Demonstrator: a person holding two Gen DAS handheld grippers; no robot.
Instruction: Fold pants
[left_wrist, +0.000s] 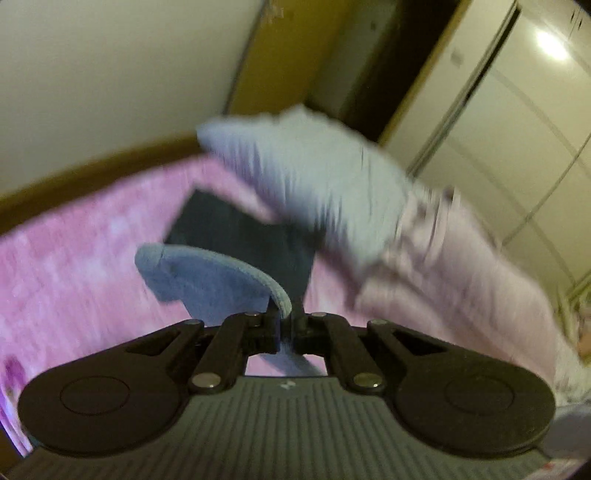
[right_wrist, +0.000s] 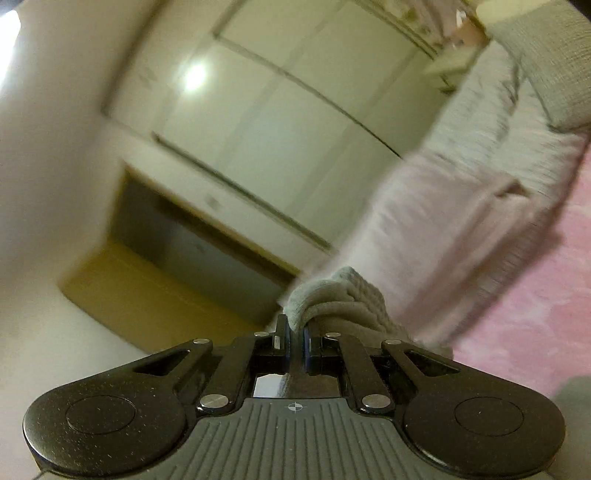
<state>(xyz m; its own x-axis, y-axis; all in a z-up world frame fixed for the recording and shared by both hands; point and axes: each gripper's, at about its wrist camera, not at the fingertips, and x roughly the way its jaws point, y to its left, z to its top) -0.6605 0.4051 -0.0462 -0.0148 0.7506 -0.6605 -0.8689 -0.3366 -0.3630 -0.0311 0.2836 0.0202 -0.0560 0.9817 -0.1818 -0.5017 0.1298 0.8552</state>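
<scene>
Gripper (left_wrist: 286, 325) above pink bedspread (left_wrist: 74, 258)

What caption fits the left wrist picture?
Left gripper shut on grey-blue pants, lifted above the pink bedspread.

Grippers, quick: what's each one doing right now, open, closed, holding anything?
Left gripper: closed on an edge of the grey-blue pants.
Right gripper: closed on a bunched fold of the pants.

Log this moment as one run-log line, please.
left gripper: shut on pants | right gripper: shut on pants | pants lifted over pink bedspread
</scene>
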